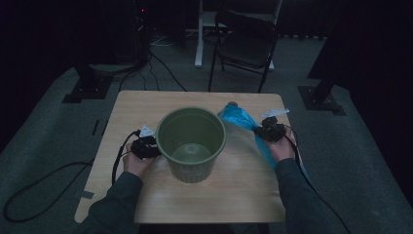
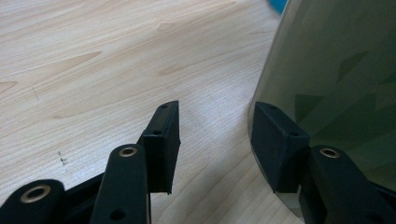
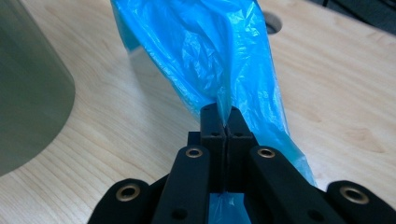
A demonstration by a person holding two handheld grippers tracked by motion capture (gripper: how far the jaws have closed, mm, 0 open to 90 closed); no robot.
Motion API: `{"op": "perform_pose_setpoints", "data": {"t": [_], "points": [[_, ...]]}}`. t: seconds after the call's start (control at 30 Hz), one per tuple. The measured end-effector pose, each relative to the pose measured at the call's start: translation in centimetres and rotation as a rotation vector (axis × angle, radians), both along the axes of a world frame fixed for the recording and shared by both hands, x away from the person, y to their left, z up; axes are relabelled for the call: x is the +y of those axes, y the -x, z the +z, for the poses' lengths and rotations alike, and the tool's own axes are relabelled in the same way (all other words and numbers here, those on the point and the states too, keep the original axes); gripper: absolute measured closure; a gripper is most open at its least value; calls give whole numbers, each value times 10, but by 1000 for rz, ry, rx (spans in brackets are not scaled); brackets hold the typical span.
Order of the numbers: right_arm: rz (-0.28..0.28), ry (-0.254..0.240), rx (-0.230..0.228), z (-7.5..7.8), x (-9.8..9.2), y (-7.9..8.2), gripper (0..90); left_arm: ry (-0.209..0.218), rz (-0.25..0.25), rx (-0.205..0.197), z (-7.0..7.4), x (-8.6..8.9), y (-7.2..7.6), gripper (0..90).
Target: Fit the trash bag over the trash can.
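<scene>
The right tool point(image 3: 226, 122) pinches the blue bag point(image 3: 210, 51) above the desk point(image 1: 243, 185); the left tool point(image 2: 215, 140) sits spread wide beside the green bin point(image 1: 191, 141).

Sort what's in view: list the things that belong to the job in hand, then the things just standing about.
In the job: green bin; blue plastic bag, pinched by the right gripper; left gripper, open beside the bin's wall.

Standing about: folding chair; floor cables; white table leg.

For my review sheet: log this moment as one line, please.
right hand-held gripper: shut on blue plastic bag | left hand-held gripper: open beside green bin | bag: outside bin, over table
</scene>
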State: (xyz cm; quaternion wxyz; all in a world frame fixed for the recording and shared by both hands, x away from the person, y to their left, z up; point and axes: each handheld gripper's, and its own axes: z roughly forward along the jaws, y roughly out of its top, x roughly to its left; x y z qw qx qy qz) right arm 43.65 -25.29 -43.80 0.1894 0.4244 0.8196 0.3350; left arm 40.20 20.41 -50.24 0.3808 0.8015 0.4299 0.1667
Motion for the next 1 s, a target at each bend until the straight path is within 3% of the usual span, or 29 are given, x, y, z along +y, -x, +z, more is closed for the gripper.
{"op": "perform_pose_setpoints", "data": {"t": [0.37,1.0], "points": [[19,-35,-65,33,-5,9,896,0,-1,2,0,0,0,525],[70,-55,-151,75,4,26,896,-1,-4,8,-1,-1,0,525]]}}
